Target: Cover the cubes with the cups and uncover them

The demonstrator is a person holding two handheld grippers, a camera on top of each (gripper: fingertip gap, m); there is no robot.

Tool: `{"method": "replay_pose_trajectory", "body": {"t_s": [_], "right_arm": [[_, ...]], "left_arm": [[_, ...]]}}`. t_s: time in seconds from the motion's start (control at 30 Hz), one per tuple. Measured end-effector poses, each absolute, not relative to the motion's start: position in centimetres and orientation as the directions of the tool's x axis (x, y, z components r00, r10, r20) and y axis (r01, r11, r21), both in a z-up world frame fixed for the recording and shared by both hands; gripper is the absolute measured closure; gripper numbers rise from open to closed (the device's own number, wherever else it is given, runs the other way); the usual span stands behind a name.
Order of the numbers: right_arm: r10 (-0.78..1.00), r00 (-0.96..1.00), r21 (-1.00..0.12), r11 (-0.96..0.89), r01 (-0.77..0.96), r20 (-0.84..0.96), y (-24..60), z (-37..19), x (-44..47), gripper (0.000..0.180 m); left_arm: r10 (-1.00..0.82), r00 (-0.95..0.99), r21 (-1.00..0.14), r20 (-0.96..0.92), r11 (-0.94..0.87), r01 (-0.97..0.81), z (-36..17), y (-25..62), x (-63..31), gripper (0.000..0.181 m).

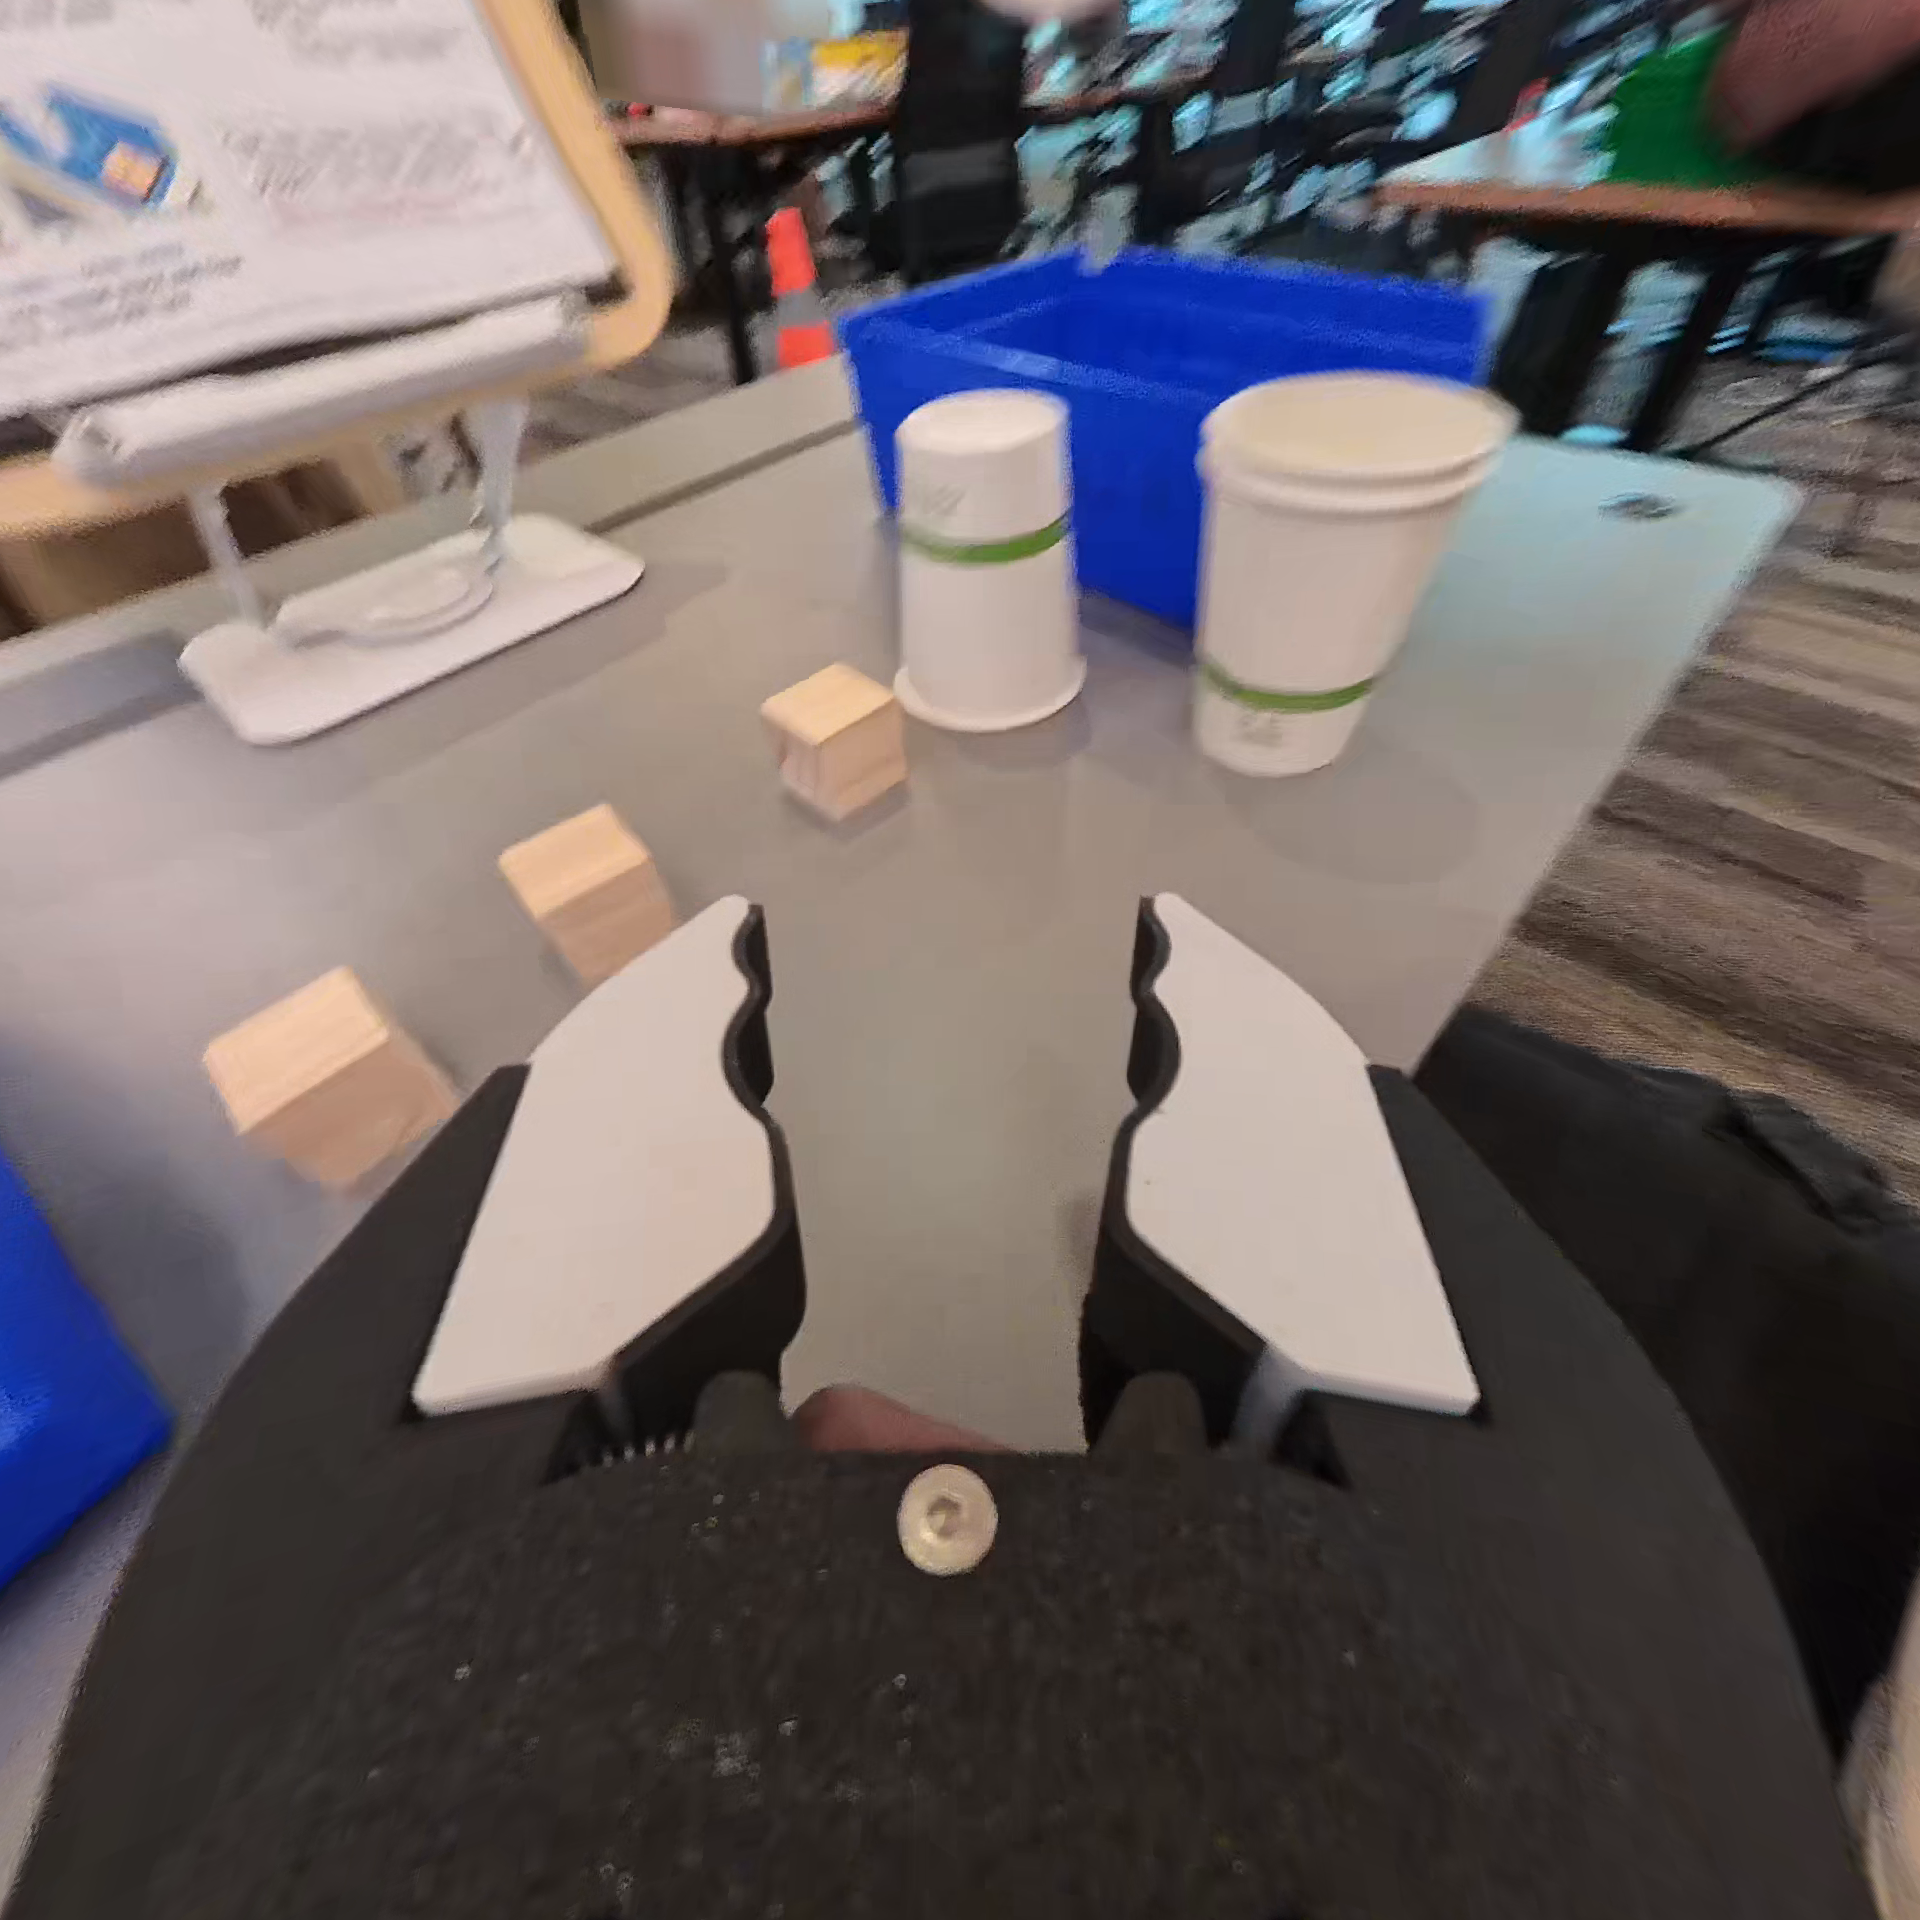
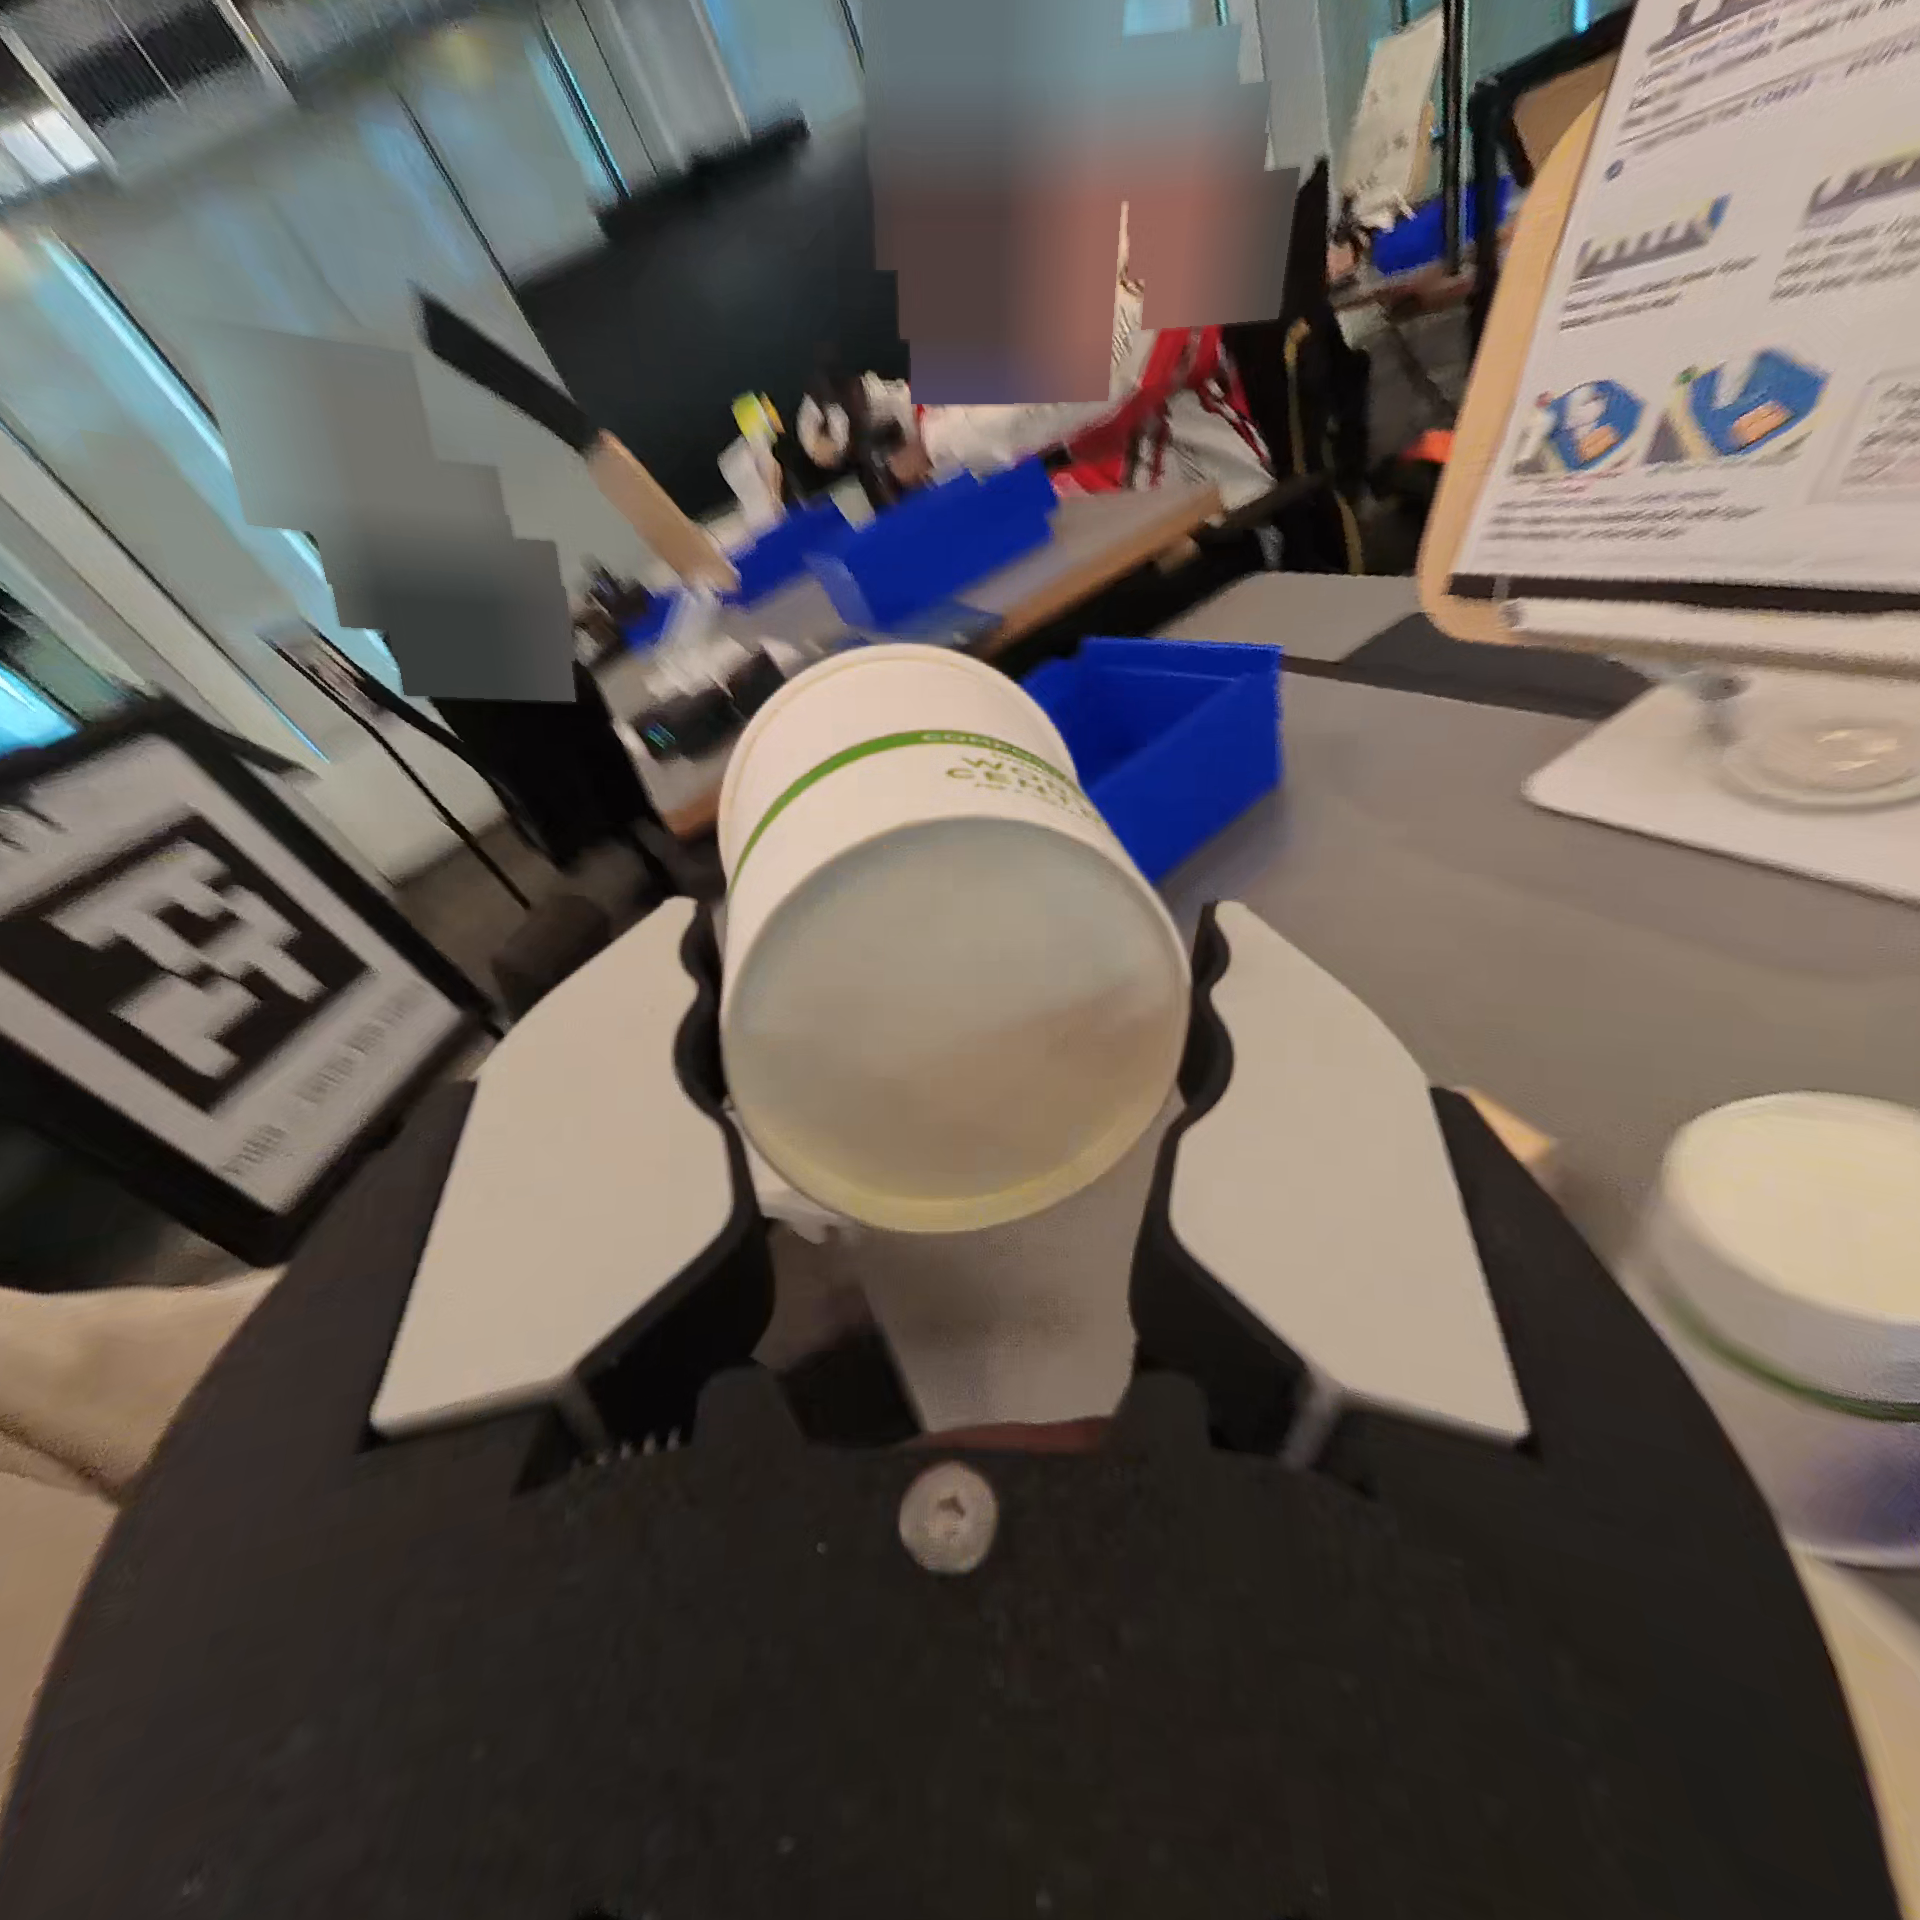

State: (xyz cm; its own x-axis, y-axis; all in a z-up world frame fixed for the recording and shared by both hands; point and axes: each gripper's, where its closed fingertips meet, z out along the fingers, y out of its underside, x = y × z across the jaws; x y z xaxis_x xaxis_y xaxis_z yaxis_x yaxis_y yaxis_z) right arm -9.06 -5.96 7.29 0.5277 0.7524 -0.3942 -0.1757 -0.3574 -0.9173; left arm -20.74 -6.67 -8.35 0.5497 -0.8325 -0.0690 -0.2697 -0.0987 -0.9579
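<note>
In the left wrist view, three wooden cubes lie on the grey table (image 1: 935,1091): one far (image 1: 834,750), one middle (image 1: 587,888), one near left (image 1: 317,1075). An upside-down white cup with a green band (image 1: 987,561) stands right of the far cube. A stack of upright white cups (image 1: 1320,571) stands farther right. My left gripper (image 1: 951,925) is open and empty, above the table, right of the middle cube. In the right wrist view, my right gripper (image 2: 951,945) is shut on a white cup (image 2: 935,966), held tilted with its base toward the camera. Another upside-down cup (image 2: 1797,1320) stands at the right.
A blue bin (image 1: 1164,332) stands behind the cups; another blue bin (image 2: 1174,748) shows in the right wrist view. An instruction board on a white stand (image 1: 416,634) is at back left. A blue object (image 1: 52,1382) sits at the near left. The table edge runs on the right.
</note>
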Motion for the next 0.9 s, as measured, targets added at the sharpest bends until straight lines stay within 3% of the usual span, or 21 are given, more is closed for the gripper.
{"method": "replay_pose_trajectory", "body": {"t_s": [0.03,0.17,0.3,0.47,0.57,0.63,0.67,0.9], "right_arm": [[0.747,0.487,-0.892,-0.376,-0.253,-0.453,-6.7,7.0,-9.1,0.094],[0.719,0.344,-0.781,-0.448,-0.436,-0.604,-9.0,5.3,-9.5,0.094],[0.704,0.257,-0.716,-0.491,-0.497,-0.662,-10.5,3.8,-10.9,0.094],[0.674,0.217,-0.666,-0.526,-0.530,-0.706,-11.0,2.3,-12.1,0.094],[0.658,0.177,-0.628,-0.552,-0.549,-0.732,-11.1,1.9,-12.4,0.094],[0.657,0.198,-0.641,-0.549,-0.536,-0.727,-11.0,1.5,-12.4,0.094],[0.663,0.199,-0.649,-0.547,-0.529,-0.721,-11.2,1.4,-12.4,0.095],[0.729,0.245,-0.762,-0.560,-0.324,-0.640,-13.2,-0.6,-13.4,0.097]], "left_arm": [[-0.859,0.506,-0.967,-0.075,-0.060,-0.246,-7.2,-7.5,-20.3,0.115],[-0.939,0.340,-0.992,-0.048,0.004,-0.129,-2.3,-10.4,-19.1,0.125],[-0.989,0.148,-0.998,-0.022,0.013,-0.058,1.4,-13.0,-18.3,0.134],[-0.998,-0.044,-0.991,-0.052,0.057,-0.117,1.8,-15.2,-17.2,0.133],[-0.995,-0.053,-0.984,-0.084,0.091,-0.152,1.2,-15.2,-16.3,0.142],[-0.994,-0.013,-0.985,-0.111,0.112,-0.130,1.6,-14.6,-16.2,0.170],[-0.994,-0.025,-0.987,-0.108,0.110,-0.120,1.8,-14.7,-16.2,0.175],[-0.987,-0.153,-0.975,-0.045,0.077,-0.210,1.6,-15.2,-16.8,0.177]]}}
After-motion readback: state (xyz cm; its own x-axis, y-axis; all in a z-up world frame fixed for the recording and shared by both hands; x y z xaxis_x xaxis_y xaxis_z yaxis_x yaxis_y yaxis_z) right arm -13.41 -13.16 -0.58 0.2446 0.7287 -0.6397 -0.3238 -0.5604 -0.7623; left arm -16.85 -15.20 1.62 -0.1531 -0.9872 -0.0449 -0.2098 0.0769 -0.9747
